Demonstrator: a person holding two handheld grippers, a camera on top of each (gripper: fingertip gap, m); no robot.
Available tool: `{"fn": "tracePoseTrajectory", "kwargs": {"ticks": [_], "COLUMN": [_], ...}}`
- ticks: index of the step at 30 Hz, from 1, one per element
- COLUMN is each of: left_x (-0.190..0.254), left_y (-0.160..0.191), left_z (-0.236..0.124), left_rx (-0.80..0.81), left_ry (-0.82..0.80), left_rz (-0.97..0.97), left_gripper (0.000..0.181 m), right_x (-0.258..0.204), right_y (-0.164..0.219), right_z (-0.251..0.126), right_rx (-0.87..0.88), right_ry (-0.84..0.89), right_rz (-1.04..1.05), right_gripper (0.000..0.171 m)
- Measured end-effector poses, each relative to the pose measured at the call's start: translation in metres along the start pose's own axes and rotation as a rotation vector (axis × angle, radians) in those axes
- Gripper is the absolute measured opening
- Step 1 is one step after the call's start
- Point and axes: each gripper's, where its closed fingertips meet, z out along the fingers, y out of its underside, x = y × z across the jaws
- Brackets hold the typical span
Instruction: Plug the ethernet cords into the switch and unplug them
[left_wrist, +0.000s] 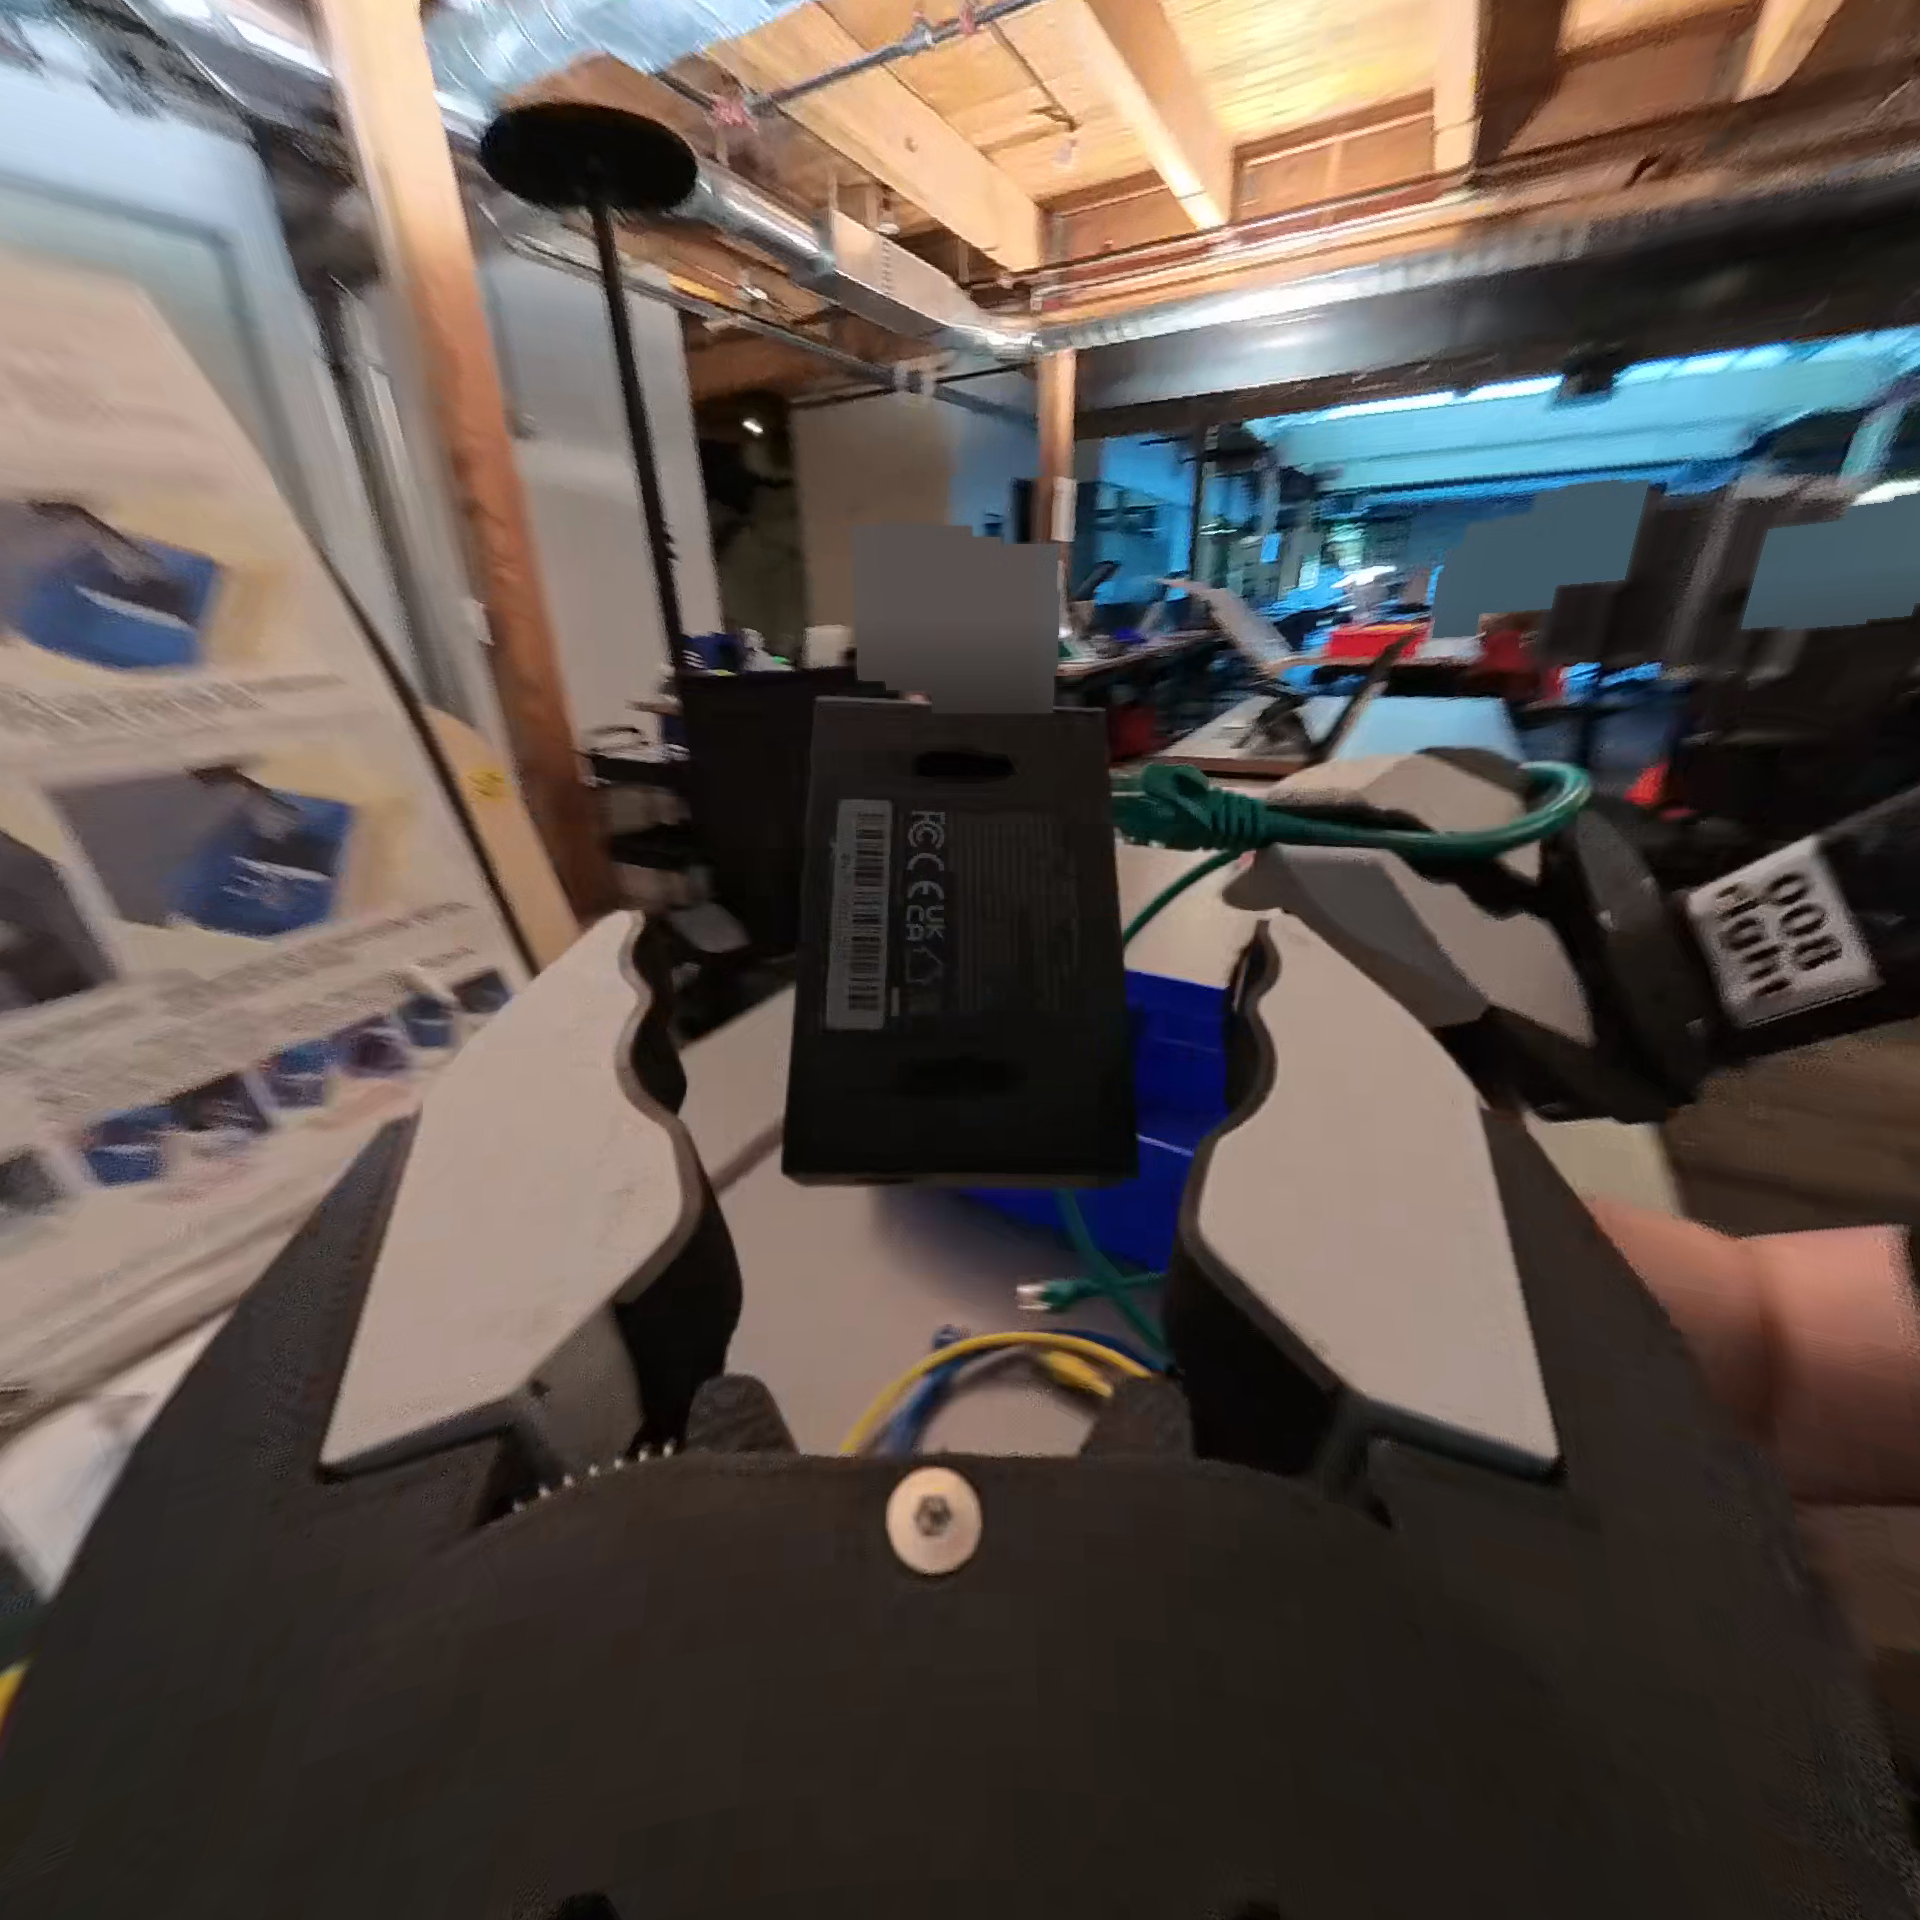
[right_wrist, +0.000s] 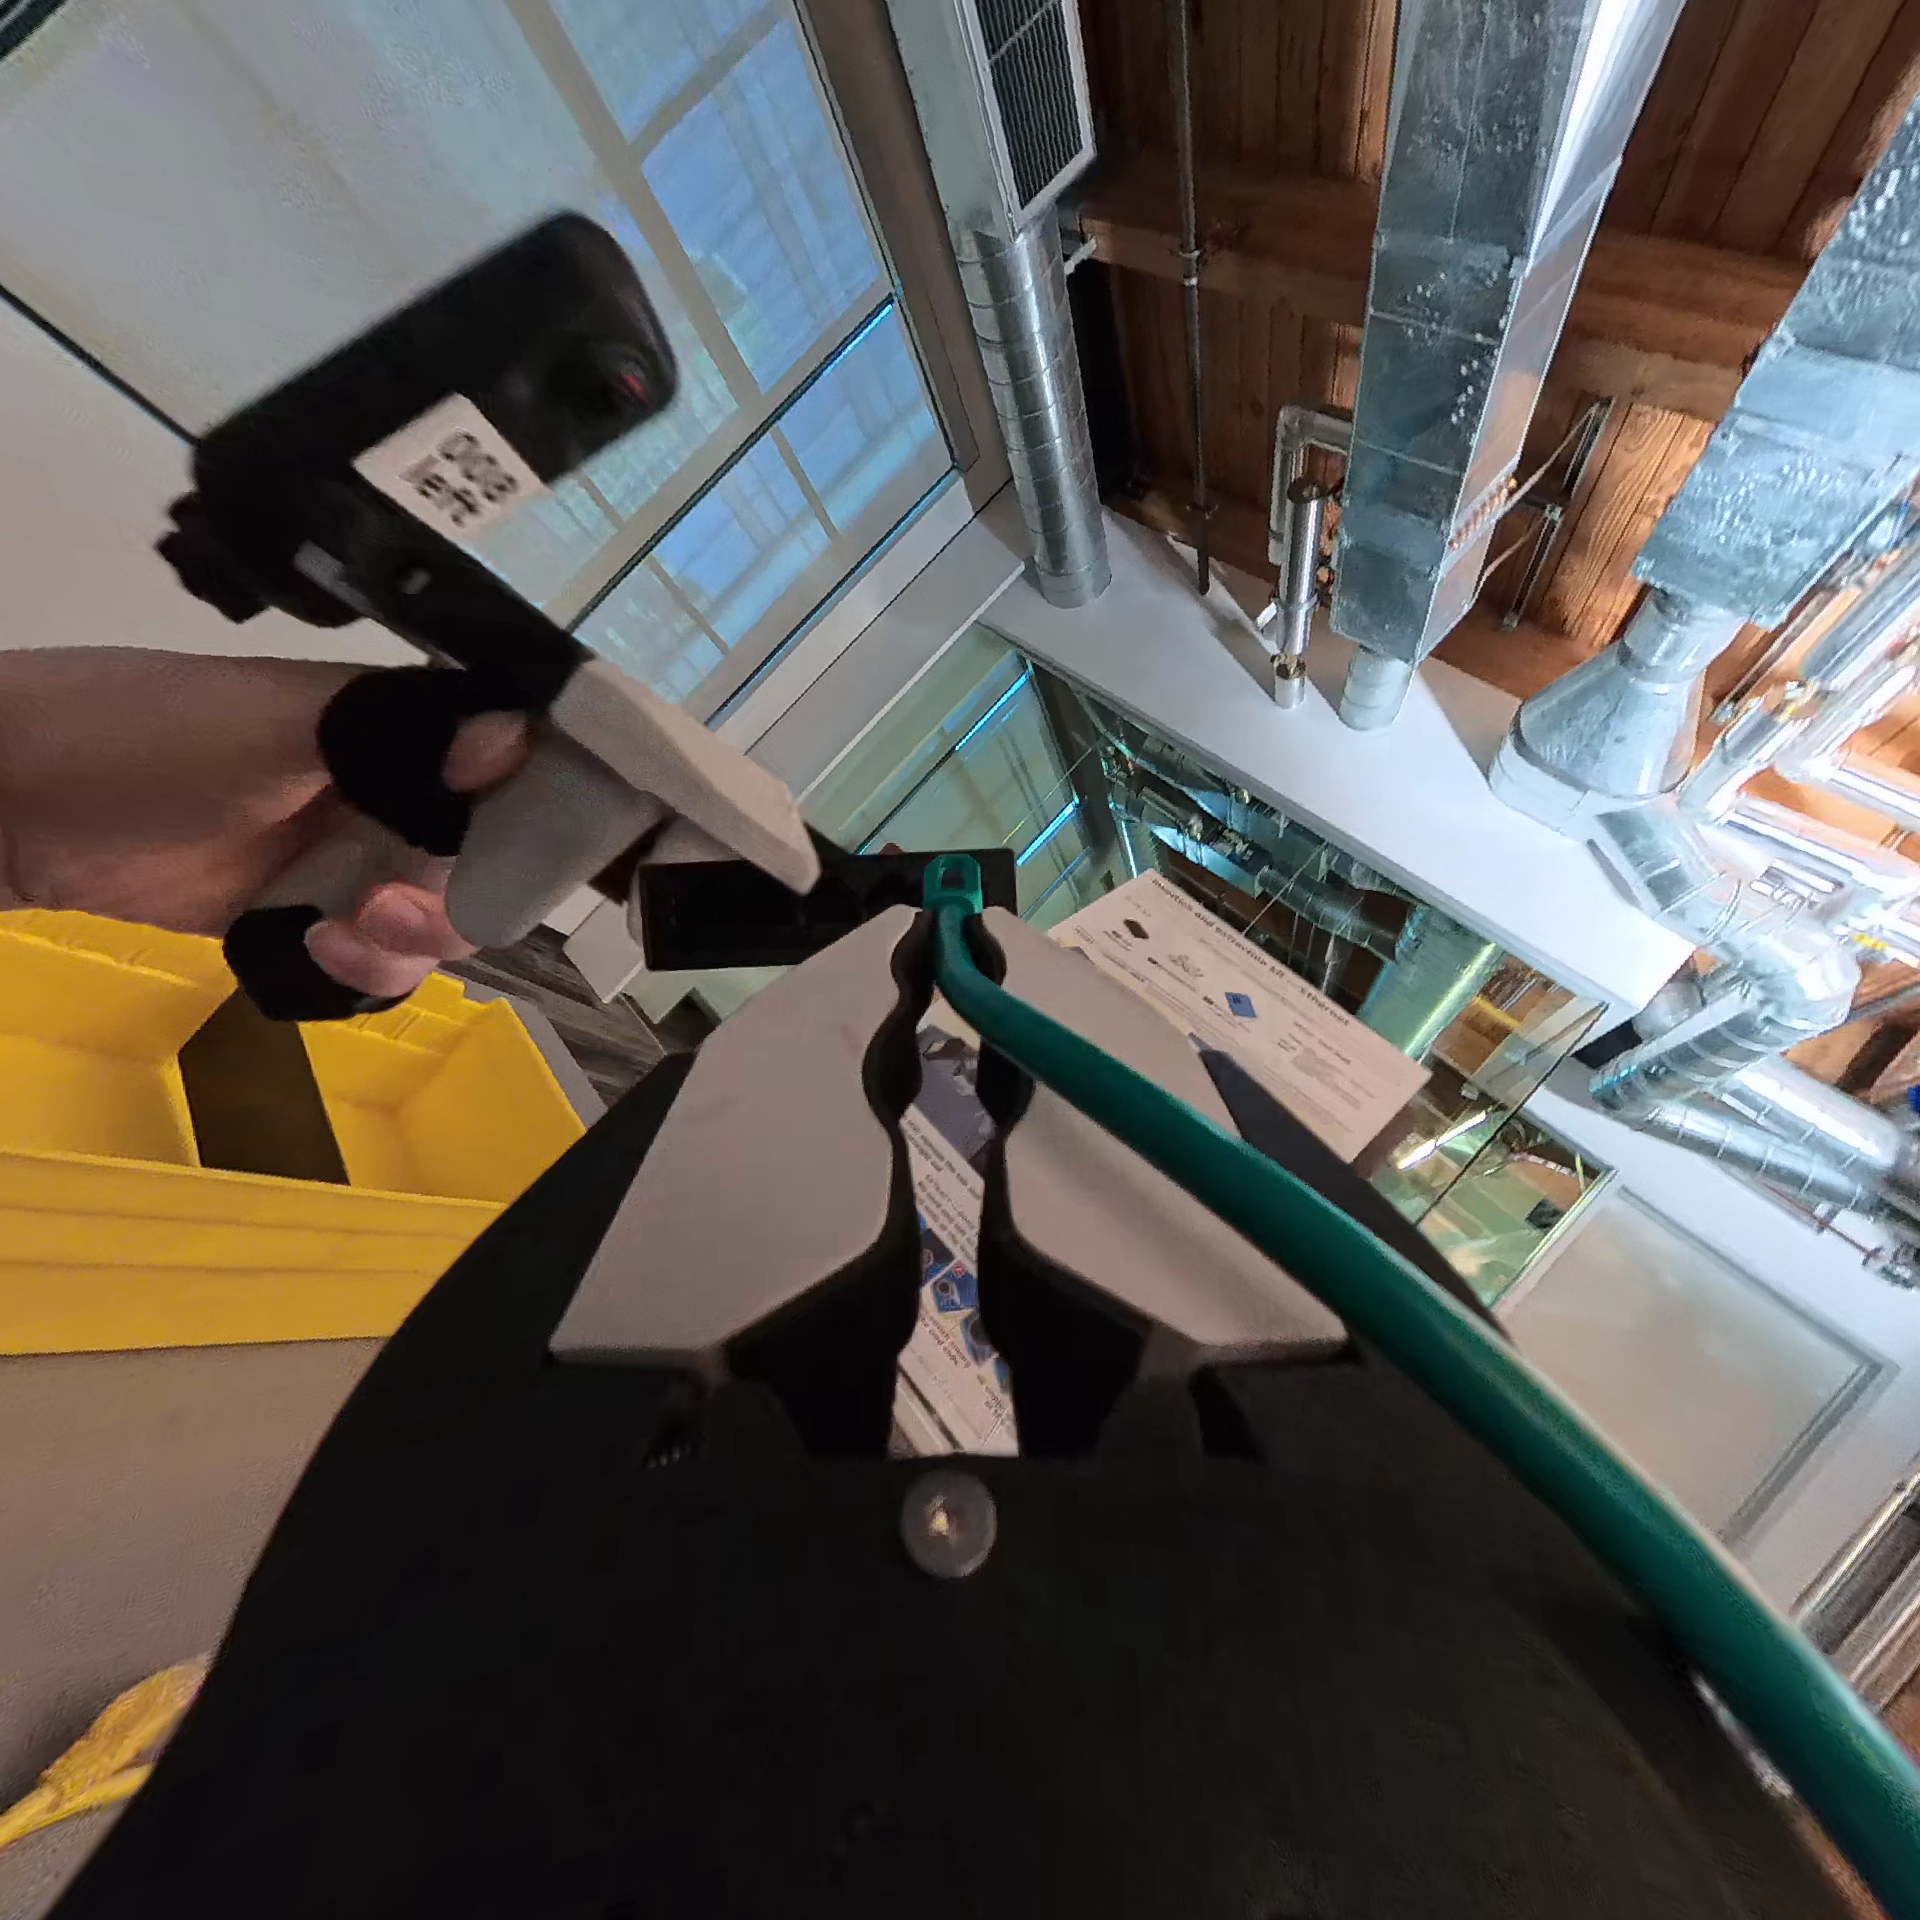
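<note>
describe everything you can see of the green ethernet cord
The green ethernet cord is a round, smooth, rubbery-looking cable ending in a moulded green plug boot. The right gripper is shut on it just behind the plug, which points at the side of the black switch, close to it. Whether it is seated cannot be told. From the grip the cable runs back past the gripper body and loops down toward the table.

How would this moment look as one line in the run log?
left claw: holds black switch in the air | right claw: shut on green cord | green plug: at switch port, seating unclear
</note>
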Motion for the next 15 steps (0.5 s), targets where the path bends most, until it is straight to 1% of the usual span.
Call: {"fn": "tracePoseTrajectory", "kwargs": {"ticks": [2,3,4,6,8,10,11,15], "left_x": [0.005,0.009,0.009,0.002,-0.003,-0.006,-0.007,-0.016], "left_y": [0.005,0.005,0.005,0.009,0.012,0.017,0.02,0.035], "left_z": [0.002,0.002,0.002,0.0,-0.002,-0.002,-0.001,0.008], "left_rx": [-0.004,0.006,0.014,0.001,-0.035,-0.085,-0.11,-0.187], "left_ry": [0.087,0.125,0.127,0.062,-0.014,-0.076,-0.092,-0.174], "left_rz": [-0.064,-0.062,-0.039,0.069,0.197,0.279,0.287,0.331], "left_gripper": [0.091,0.085,0.08,0.066,0.066,0.07,0.066,0.065], "right_x": [-0.006,-0.008,-0.008,-0.01,-0.012,-0.012,-0.012,-0.013], "right_y": [-0.001,-0.001,-0.001,0.001,0.005,0.008,0.009,0.016], "right_z": [0.0,0.001,0.001,0.002,0.003,0.003,0.003,0.004], "right_rx": [0.009,0.011,0.014,0.008,-0.006,-0.009,-0.003,-0.04], "right_ry": [-0.009,-0.014,-0.014,-0.045,-0.094,-0.118,-0.124,-0.163], "right_rz": [-0.033,-0.044,-0.045,-0.014,0.026,0.054,0.073,0.083], "right_gripper": [0.005,0.005,0.005,0.006,0.006,0.006,0.006,0.006]}}
